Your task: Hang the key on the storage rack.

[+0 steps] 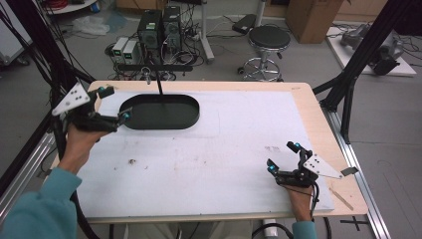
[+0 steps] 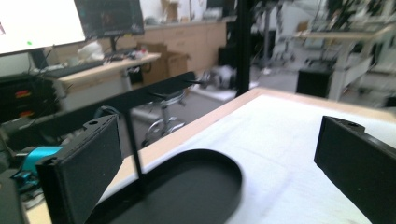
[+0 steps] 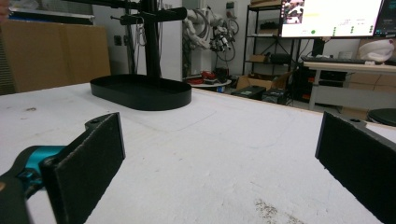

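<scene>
Black oval tray (image 1: pixel 159 112) sits near far-left corner of surface (image 1: pixel 239 149), thin post rising from it. L gripper (image 1: pixel 110 104) at tray's left end, fingers wide open, nothing held, prob lining up on rim. R gripper (image 1: pixel 283 157) near right corner, open, empty, parked.

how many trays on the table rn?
1. A black oval tray with an upright stand sits at the far left of the white mat, by the left gripper. Nothing appears to hide another.
</scene>
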### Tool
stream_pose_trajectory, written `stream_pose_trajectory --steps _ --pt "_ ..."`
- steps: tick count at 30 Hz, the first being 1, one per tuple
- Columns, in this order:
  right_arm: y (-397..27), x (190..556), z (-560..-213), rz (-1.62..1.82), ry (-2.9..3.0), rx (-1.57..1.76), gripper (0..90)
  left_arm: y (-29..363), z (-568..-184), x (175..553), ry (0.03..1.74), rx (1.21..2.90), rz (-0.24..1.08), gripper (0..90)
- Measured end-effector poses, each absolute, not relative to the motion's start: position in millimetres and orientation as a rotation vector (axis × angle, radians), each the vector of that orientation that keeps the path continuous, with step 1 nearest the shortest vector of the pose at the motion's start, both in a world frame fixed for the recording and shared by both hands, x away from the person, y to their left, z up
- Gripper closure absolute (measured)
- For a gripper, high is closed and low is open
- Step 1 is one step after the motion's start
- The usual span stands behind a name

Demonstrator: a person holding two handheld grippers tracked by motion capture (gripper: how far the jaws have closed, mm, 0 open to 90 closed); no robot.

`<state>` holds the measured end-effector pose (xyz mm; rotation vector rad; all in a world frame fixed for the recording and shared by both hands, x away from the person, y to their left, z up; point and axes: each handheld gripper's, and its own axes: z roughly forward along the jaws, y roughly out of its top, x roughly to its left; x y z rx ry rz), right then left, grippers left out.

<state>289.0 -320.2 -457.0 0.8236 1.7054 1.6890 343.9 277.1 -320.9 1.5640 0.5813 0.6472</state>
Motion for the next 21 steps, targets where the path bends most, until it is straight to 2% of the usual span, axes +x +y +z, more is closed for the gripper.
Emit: stream_pose_trajectory --steps 7,12,21 --pt "-320 289 -457 1.684 1.703 0.821 0.6 281 -350 311 0.570 1.531 0.630 1.7" --pt "-320 289 -457 1.679 1.706 0.820 0.6 282 -388 284 0.574 1.517 0.641 1.7" --pt "-319 289 -457 1.680 1.705 0.811 0.6 283 -445 265 0.626 1.475 0.617 1.7"
